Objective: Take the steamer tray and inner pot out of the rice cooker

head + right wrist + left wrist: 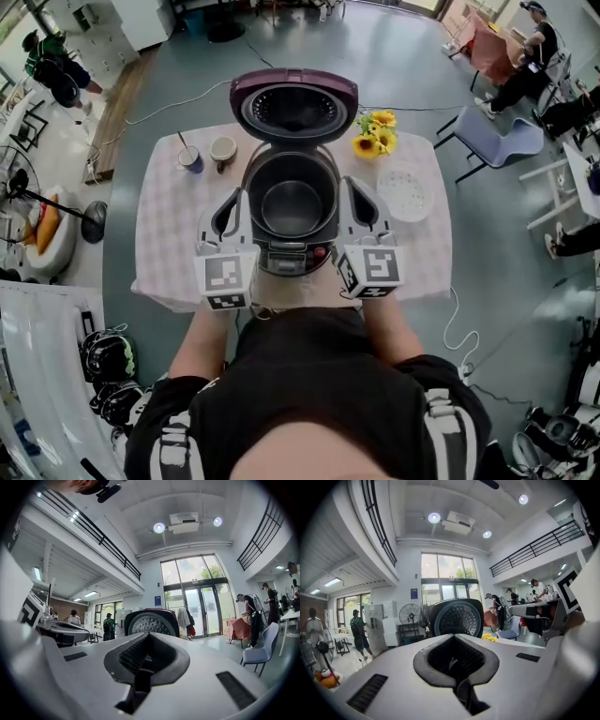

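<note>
The left gripper (228,208) and right gripper (363,202) flank the rice cooker (291,255) at nine and three o'clock, jaws pressed together and empty. Unopened, they would likely skid off the inner pot (291,204) seated inside. The steamer tray (405,193) lies out at three o'clock, and a hasty lift could strike the open lid (294,103) at twelve.

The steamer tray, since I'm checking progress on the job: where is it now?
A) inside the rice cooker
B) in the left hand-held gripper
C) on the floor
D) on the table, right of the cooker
D: the white steamer tray lies flat on the table, right of the open rice cooker and near the sunflowers.
</note>
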A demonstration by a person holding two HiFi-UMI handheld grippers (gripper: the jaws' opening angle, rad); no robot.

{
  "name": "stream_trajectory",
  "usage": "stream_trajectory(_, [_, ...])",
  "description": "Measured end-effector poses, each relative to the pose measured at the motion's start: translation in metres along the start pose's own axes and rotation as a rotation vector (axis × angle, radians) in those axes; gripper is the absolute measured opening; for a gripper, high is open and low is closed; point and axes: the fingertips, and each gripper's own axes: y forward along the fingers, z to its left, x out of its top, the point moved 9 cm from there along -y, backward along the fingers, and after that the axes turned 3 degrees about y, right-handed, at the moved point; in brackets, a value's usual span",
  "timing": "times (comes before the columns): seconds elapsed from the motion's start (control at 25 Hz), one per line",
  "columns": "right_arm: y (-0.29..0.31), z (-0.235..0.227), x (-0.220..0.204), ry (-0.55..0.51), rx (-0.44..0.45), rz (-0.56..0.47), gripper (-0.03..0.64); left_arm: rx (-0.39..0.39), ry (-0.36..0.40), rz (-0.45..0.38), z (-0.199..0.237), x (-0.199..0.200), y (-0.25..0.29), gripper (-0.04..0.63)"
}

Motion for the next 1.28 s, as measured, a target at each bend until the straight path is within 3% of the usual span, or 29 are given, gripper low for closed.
stream_trajectory(0.28, [-0.007,0.032,-0.012,-0.021,-0.034,0.031,-0.002,-0.016,0.000,0.012,0.021,-0.020,-0.017,0.005])
stream_trajectory(0.4, [-0.005,0.037,-0.018,0.002,0.019,0.069,0.023,-0.039,-0.026,0.009,0.025,-0.022,-0.020,0.006])
stream_trajectory(0.44, [-0.003,0.037,-0.021,0.025,0.042,0.087,0.081,-0.057,-0.037,0.007,0.026,-0.023,-0.020,0.060])
stream_trajectory(0.48, [-0.001,0.037,-0.024,0.048,0.059,0.106,0.130,-0.081,-0.047,0.010,0.027,-0.024,-0.020,0.196])
stream_trajectory(0.52, [0.002,0.035,-0.026,0.066,0.065,0.126,0.154,-0.105,-0.054,0.020,0.028,-0.027,-0.018,0.263])
stream_trajectory(0.6, [0.007,0.030,-0.031,0.094,0.064,0.165,0.182,-0.126,-0.065,0.054,0.032,-0.034,-0.013,0.274])
stream_trajectory(0.84, [0.012,0.011,-0.045,0.162,0.048,0.263,0.183,-0.154,-0.159,0.135,0.044,-0.054,-0.004,0.276])
stream_trajectory(1.04, [0.018,-0.013,-0.054,0.244,0.070,0.336,0.183,-0.338,-0.288,0.225,0.045,-0.068,0.015,0.275])
stream_trajectory(1.28, [0.033,-0.048,-0.078,0.397,0.120,0.437,0.181,-0.441,-0.463,0.329,0.055,-0.094,0.049,0.272])
